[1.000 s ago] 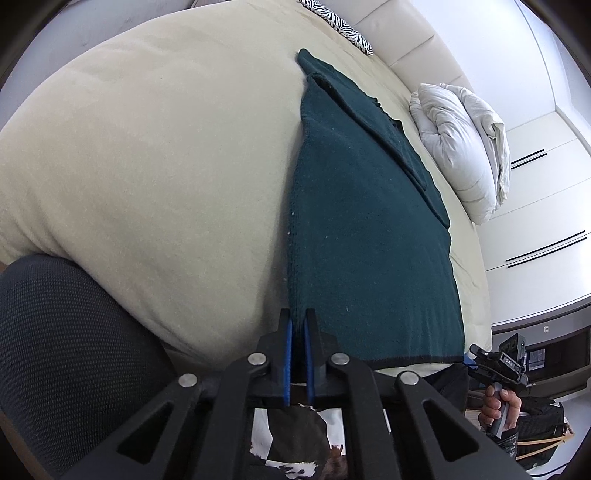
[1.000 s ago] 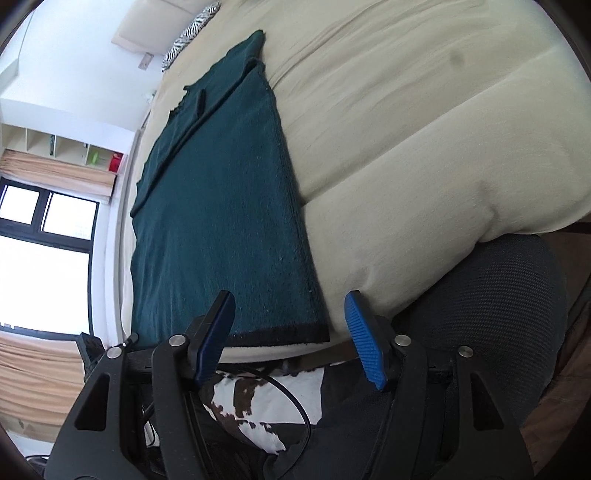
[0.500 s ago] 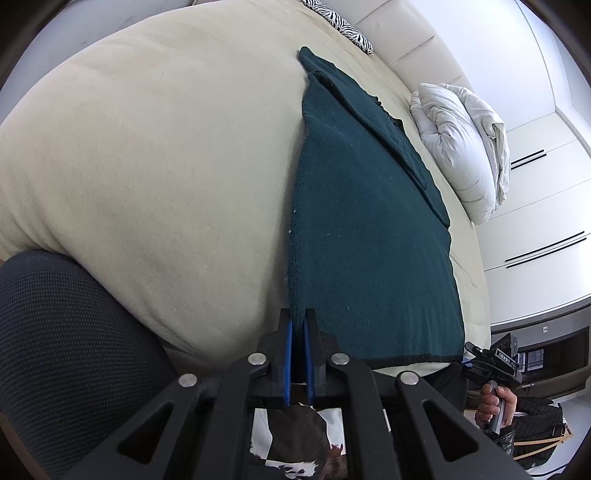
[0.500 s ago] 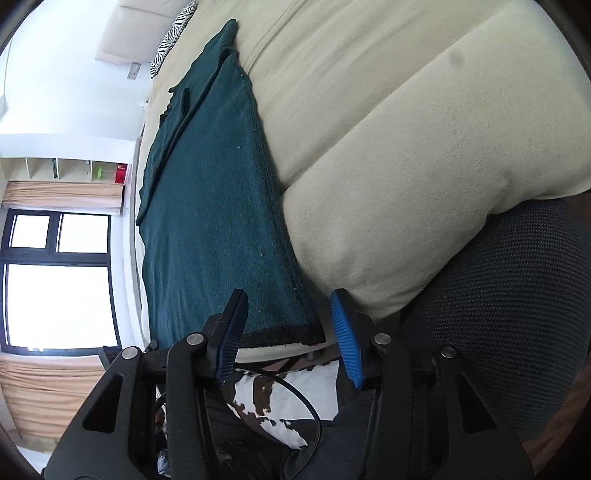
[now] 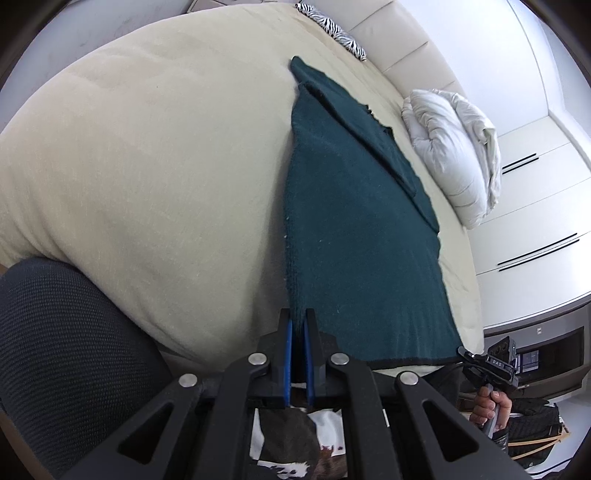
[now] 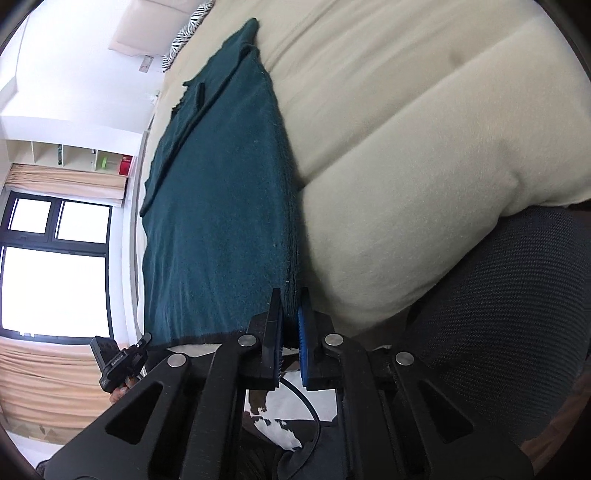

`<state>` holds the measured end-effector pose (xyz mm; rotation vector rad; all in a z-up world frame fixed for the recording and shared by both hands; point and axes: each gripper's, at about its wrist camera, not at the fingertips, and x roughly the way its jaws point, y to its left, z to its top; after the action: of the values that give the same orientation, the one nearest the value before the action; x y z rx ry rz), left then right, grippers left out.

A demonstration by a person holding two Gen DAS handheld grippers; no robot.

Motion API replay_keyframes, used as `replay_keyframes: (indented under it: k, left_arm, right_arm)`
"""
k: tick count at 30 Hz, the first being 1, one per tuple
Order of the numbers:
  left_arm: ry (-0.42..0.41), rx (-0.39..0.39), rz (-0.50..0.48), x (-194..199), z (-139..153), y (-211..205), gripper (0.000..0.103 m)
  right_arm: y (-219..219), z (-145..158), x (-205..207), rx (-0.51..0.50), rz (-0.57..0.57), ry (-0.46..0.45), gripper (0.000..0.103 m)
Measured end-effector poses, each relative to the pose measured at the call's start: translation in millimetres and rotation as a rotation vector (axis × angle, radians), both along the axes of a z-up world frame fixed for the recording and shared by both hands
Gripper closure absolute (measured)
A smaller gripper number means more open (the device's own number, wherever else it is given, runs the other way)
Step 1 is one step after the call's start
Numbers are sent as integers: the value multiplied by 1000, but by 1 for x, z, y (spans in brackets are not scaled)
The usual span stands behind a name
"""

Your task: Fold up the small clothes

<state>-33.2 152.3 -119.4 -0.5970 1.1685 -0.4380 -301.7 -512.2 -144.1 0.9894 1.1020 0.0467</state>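
Note:
A dark green knitted garment [image 5: 354,229] lies flat and lengthwise on the beige bed [image 5: 147,147], a sleeve folded across its far part. My left gripper [image 5: 297,319] is shut on the garment's near left corner at the bed's edge. In the right wrist view the same garment [image 6: 221,206] runs away from me, and my right gripper [image 6: 290,301] is shut on its near right corner, blue pads pressing the hem. Each wrist view shows the other gripper at the hem's opposite end: the right gripper [image 5: 487,363], held by a hand, and the left gripper [image 6: 118,360].
A dark mesh chair [image 5: 66,350] stands against the bed's near edge, also in the right wrist view [image 6: 498,314]. A white rolled duvet [image 5: 454,155] and a zebra pillow [image 5: 332,26] lie at the far side. White wardrobes [image 5: 535,221] and a window [image 6: 51,258] flank the bed.
The right gripper's jaws have shut from wide open onto the garment's near right corner. The left gripper has stayed shut on the left corner, and the garment has not moved.

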Motion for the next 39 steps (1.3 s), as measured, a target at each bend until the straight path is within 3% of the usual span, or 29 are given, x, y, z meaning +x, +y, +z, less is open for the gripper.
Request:
replay_keyframes:
  k: [10, 16, 21, 28, 39]
  left_arm:
    - [-81, -190, 43, 20, 38, 7, 97]
    - [-159, -264, 77, 62, 73, 5, 97]
    - [-205, -284, 104, 111, 92, -1, 97]
    - [-212, -284, 140, 201, 98, -22, 97]
    - [-154, -236, 210, 328, 66, -40, 97]
  right_arm:
    - [6, 53, 25, 36, -6, -185, 98]
    - [3, 93, 65, 49, -29, -323, 98]
    - [-2, 117, 115, 28, -55, -386, 98]
    - [-29, 118, 203, 22, -131, -403, 98]
    - [-59, 97, 342, -80, -182, -365, 98]
